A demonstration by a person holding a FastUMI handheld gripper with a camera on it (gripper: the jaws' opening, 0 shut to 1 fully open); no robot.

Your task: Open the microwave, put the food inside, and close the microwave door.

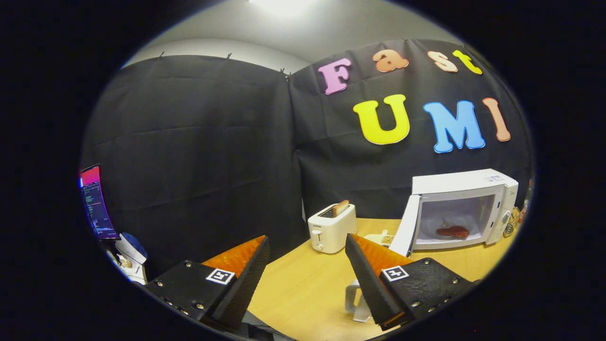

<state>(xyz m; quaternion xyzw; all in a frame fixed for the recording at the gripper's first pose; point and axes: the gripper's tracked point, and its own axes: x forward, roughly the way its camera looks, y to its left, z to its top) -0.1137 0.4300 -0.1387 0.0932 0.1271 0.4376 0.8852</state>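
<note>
- Two fingers of the gripper [307, 251] are standing wide apart over the near edge of the wooden table [303, 289], gripping nothing; bare tabletop is showing between them.
- Far to the right on the table, the microwave [466, 206] is sitting with its long side running left to right and its cavity facing the near left.
- Its door [406, 226] is hanging open, hinged at the left and swung out toward the fingers, edge-on.
- Inside, the food [453, 231], a reddish-brown piece lying flat with its long axis left to right, is resting on a pale plate on the cavity floor.
- The microwave is looking white and boxy, with a control panel down its right side.
- Left of the door, a white toaster [331, 228] is standing with a slice of bread [340, 207] sticking up from its slot.
- Between toaster and door, a small pale object is lying, too partly hidden to identify.
- A white stand-like piece [355, 298] is sitting just beside the right finger, near.
- Far left, off the table, a lit monitor [96, 202] is glowing.
</note>
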